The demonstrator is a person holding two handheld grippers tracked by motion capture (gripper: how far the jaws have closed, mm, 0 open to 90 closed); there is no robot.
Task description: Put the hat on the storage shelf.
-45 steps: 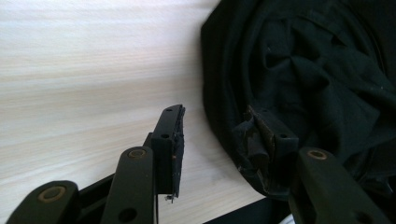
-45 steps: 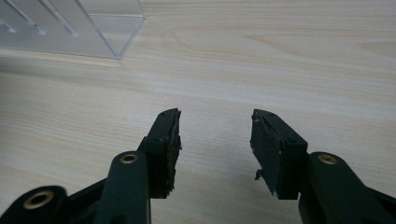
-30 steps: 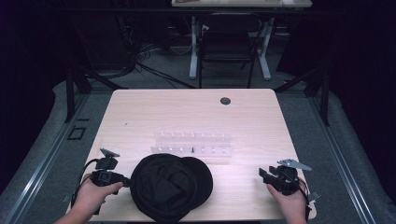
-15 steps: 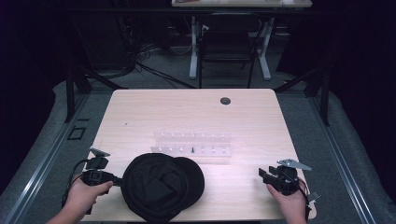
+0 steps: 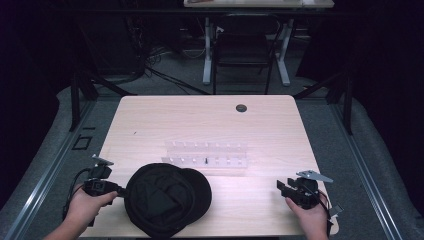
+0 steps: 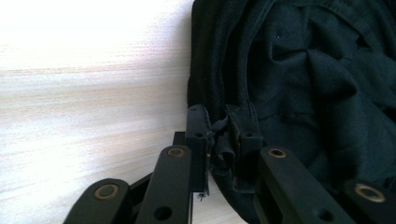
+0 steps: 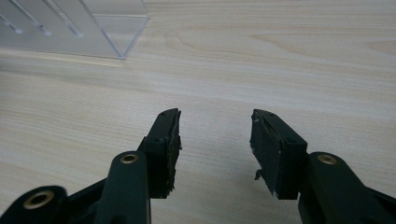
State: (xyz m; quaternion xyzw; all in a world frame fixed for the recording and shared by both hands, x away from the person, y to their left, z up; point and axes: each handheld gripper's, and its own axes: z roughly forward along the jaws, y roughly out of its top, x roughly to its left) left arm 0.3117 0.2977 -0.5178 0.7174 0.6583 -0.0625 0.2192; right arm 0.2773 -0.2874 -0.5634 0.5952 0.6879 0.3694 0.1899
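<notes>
A black cap [image 5: 165, 197] lies upside down near the table's front edge, left of centre. My left gripper [image 5: 116, 190] is at its left rim, shut on the edge of the cap; in the left gripper view the jaws pinch a fold of the black cap [image 6: 299, 84] fabric, with my left gripper [image 6: 223, 135] low over the wood. My right gripper [image 5: 284, 189] rests near the front right corner, open with nothing between its jaws. In the right gripper view my right gripper [image 7: 215, 128] points over bare wood.
A clear acrylic rack [image 5: 206, 156] with rows of small pegs stands mid-table, its corner [image 7: 112, 28] showing ahead of the right gripper. A round cable grommet [image 5: 241, 108] sits near the far edge. Desk legs and a chair [image 5: 242, 47] stand beyond the table.
My left gripper has dragged the cap to the left along the front of the table. The right gripper has stayed put.
</notes>
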